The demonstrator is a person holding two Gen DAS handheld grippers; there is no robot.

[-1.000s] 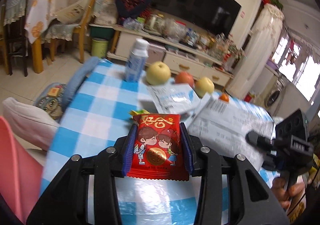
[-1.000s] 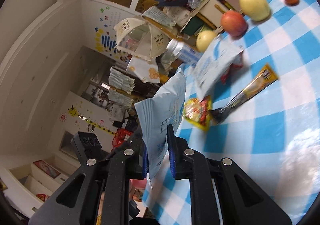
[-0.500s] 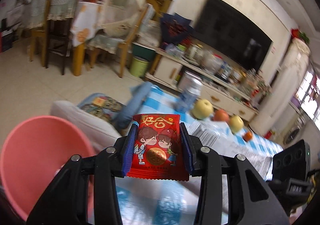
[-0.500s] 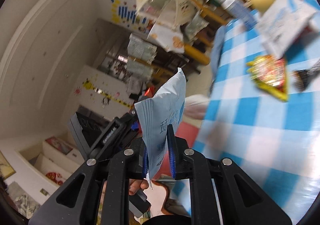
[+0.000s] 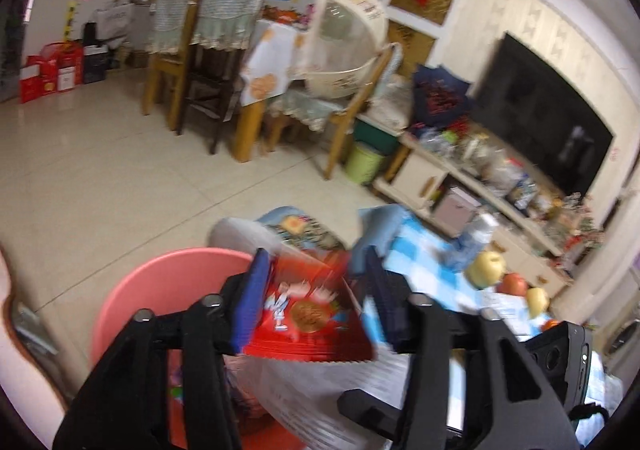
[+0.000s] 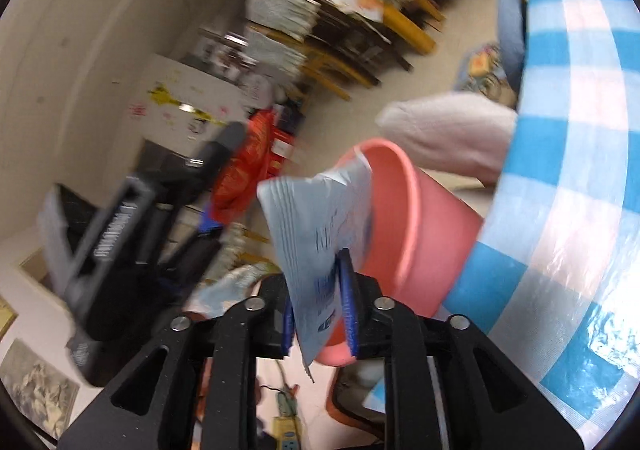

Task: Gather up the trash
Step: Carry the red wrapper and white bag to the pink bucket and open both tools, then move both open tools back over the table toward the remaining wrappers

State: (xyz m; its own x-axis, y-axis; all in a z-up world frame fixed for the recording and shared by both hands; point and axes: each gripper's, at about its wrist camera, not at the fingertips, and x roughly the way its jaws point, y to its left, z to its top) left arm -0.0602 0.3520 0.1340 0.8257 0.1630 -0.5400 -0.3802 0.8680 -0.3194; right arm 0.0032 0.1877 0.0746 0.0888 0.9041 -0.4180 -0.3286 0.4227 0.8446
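A red snack packet (image 5: 308,310) hangs tilted and blurred between the jaws of my left gripper (image 5: 316,262). The jaws are opening: the packet leans on the left pad and the right pad stands clear of it. Below it is the pink bin (image 5: 160,282). My right gripper (image 6: 316,290) is opening too, with a pale blue packet (image 6: 320,218) standing loose between its pads, just beside the pink bin's rim (image 6: 404,210). The right wrist view also shows the red packet (image 6: 240,178) over by the left gripper's black body (image 6: 120,234).
The table with its blue-and-white check cloth (image 6: 580,130) runs along the right of the bin. A pale cushion-like thing (image 6: 448,130) lies between the bin and the table. Fruit (image 5: 486,270) sits on the far cloth. Wooden chairs (image 5: 192,70) and a green bucket (image 5: 364,166) stand across the tiled floor.
Both grippers have swung left, off the table and over the pink bin. Both pairs of jaws have widened, and the red and the pale blue packet now sit loose and tilted.
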